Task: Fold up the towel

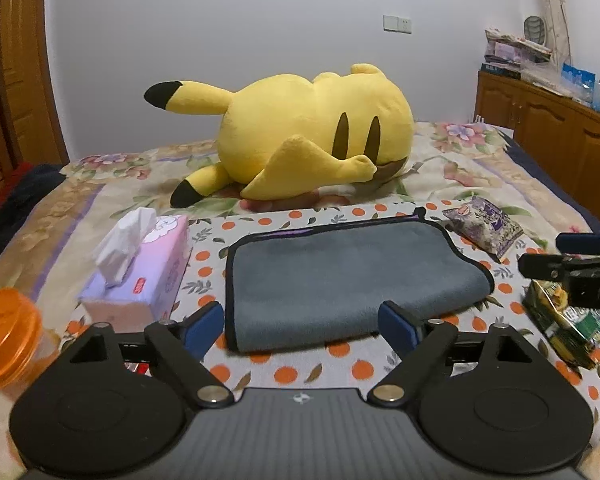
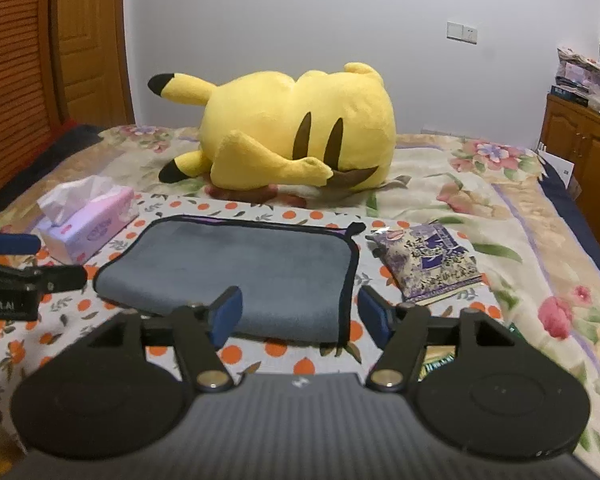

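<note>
A grey towel with black trim lies folded flat on the orange-dotted cloth; it also shows in the right wrist view. My left gripper is open and empty, its blue pads straddling the towel's near edge just above it. My right gripper is open and empty over the towel's near right corner. Each gripper shows at the edge of the other's view, the right one and the left one.
A big yellow plush lies behind the towel. A pink tissue box stands left of it, a purple snack bag right. An orange-lidded jar is near left, a green packet near right. A wooden cabinet lines the right.
</note>
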Available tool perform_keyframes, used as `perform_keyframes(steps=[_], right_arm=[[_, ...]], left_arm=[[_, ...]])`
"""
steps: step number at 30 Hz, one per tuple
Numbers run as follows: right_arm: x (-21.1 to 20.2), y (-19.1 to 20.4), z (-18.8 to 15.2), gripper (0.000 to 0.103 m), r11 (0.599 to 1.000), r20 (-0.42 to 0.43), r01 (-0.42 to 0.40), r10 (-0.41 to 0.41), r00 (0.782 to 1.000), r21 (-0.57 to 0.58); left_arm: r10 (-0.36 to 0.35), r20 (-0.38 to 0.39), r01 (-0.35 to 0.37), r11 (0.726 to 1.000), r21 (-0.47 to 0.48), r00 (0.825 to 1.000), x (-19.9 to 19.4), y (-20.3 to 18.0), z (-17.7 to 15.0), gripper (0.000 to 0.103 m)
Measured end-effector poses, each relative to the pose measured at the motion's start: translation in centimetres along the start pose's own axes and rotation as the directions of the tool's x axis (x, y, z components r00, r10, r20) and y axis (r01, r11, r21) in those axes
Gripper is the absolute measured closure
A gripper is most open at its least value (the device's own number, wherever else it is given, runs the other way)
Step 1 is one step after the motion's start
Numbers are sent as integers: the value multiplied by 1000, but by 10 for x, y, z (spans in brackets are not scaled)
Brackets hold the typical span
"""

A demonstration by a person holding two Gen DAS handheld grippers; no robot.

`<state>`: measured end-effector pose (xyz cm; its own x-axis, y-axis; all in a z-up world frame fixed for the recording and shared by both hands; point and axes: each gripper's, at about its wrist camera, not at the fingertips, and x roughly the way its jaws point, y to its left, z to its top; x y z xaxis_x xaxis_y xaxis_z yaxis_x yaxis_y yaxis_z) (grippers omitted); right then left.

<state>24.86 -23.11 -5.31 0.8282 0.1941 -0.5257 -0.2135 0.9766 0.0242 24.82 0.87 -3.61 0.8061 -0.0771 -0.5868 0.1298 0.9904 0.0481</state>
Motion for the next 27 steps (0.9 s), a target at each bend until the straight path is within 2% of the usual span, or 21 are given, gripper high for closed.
perform_keyframes(steps=[10,19,25,27], right_arm=[[-50,-7,0,25,999,16,20,-21,1000,33],[-89,-13,5,21,998,59,28,-31,998,50],[-109,-12,7,2,998,95,37,-42,995,52],[-115,-11,6,0,998,107,35,-40,993,49]], left_arm=[[15,3,-15,1000,9,1000,-56,-2,-2,13],[24,40,-25,999,27,999,-100,-7,1,9],[18,60,-19,1000,24,998,-121,-9,3,0],[14,59,-16,1000,27,998,-126,-10,4,0]])
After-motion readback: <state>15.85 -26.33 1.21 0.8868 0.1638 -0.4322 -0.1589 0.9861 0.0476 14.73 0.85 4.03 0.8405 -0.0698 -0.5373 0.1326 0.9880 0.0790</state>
